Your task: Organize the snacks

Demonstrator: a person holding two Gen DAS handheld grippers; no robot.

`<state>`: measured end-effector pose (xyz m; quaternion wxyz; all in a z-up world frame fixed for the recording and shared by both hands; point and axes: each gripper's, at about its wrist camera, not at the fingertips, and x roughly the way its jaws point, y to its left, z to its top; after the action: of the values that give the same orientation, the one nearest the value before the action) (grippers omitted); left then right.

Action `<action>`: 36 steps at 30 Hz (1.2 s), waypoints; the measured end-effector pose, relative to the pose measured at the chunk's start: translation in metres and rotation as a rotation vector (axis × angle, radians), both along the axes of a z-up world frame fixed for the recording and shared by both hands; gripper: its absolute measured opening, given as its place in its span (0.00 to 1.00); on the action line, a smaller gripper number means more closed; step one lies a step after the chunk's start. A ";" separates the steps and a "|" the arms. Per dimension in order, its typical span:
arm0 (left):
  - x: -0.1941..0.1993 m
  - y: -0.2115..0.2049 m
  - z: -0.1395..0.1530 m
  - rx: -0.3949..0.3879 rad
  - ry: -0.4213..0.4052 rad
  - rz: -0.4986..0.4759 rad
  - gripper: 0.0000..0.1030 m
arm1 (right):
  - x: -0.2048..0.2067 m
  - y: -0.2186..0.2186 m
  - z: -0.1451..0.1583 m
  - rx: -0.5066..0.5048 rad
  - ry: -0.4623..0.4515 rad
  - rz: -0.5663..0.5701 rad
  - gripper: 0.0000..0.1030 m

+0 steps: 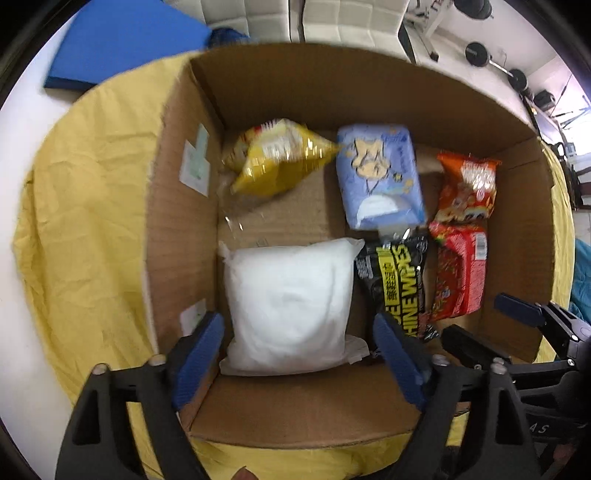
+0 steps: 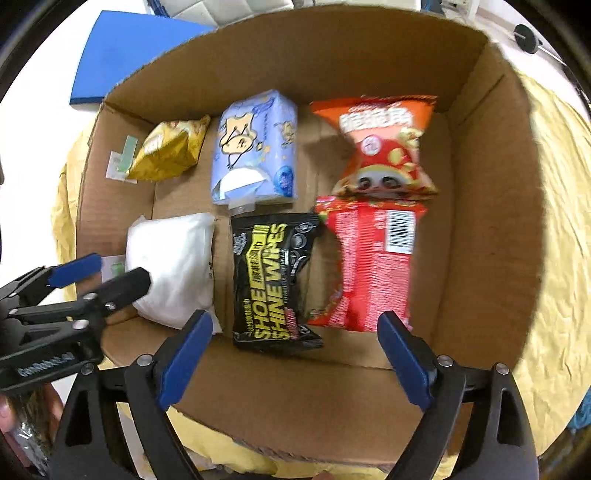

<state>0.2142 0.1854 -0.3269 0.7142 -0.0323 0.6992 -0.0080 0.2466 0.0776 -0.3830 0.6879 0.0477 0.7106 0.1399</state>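
An open cardboard box [image 1: 177,206] [image 2: 487,206] holds several packs. A yellow chip bag [image 1: 275,157] [image 2: 168,151] lies at the far left, a blue tissue pack [image 1: 380,177] [image 2: 255,147] beside it, and an orange snack bag [image 1: 469,186] [image 2: 384,146] at the far right. Nearer lie a white pouch [image 1: 290,304] [image 2: 173,264], a black shoe-wipes pack [image 1: 397,284] [image 2: 273,280] and a red noodle pack [image 1: 460,271] [image 2: 373,266]. My left gripper [image 1: 301,341] [image 2: 99,275] hangs open over the white pouch. My right gripper [image 2: 295,339] [image 1: 484,321] is open above the wipes, holding nothing.
The box rests on a crumpled yellow cloth [image 1: 85,206] [image 2: 561,229] over a white table. A blue mat [image 1: 122,40] [image 2: 125,55] lies beyond the box at the far left. White chairs [image 1: 347,18] and gym weights [image 1: 476,53] stand behind.
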 end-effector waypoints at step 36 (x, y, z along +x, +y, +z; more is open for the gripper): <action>-0.110 -0.042 0.249 0.046 -0.510 0.040 0.99 | -0.124 -0.126 0.282 -0.036 -0.486 -0.111 1.00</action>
<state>0.1037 0.1435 -0.0777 0.8681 -0.0268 0.4955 0.0139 0.1224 -0.0479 -0.1007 0.8460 0.0394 0.5229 0.0968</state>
